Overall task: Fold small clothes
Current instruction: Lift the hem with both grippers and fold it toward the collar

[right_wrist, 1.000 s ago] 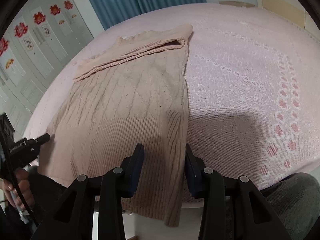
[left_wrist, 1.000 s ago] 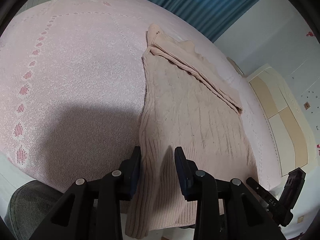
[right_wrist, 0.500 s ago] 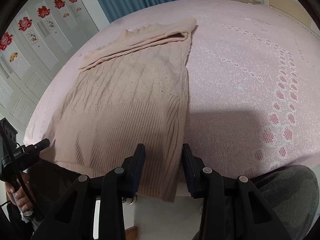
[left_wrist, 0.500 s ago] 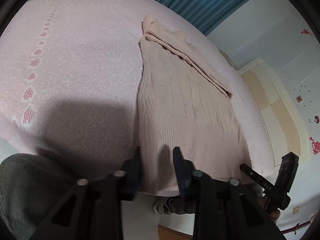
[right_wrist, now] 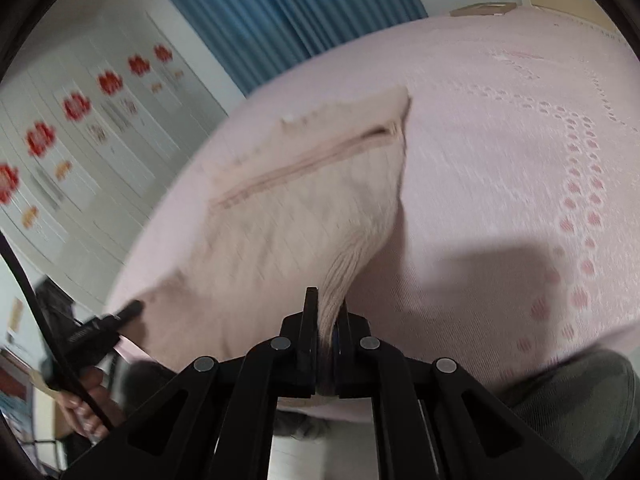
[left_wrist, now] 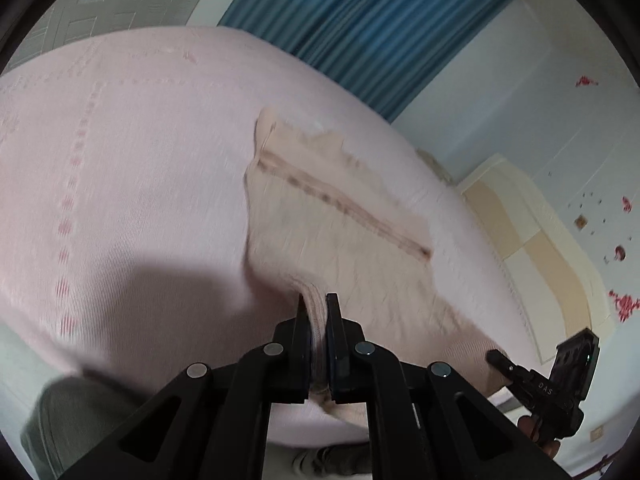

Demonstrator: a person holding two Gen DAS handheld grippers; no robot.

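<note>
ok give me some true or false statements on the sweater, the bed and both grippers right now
1. The left gripper is shut on the sweater's ribbed hem. True.
2. The right gripper hangs open above the sweater. False: it is shut on the hem too.
3. The sweater lies on a pink bedspread. True.
4. The curtain behind the bed is red. False: it is blue.
5. The sweater's far end lies on the bedspread. True.

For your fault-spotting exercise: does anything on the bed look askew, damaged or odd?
Nothing stands out. The sweater lies on the bedspread, its near hem bunched only where the left gripper and right gripper pinch it. No tears or spills show, though blur hides fine detail.
</note>
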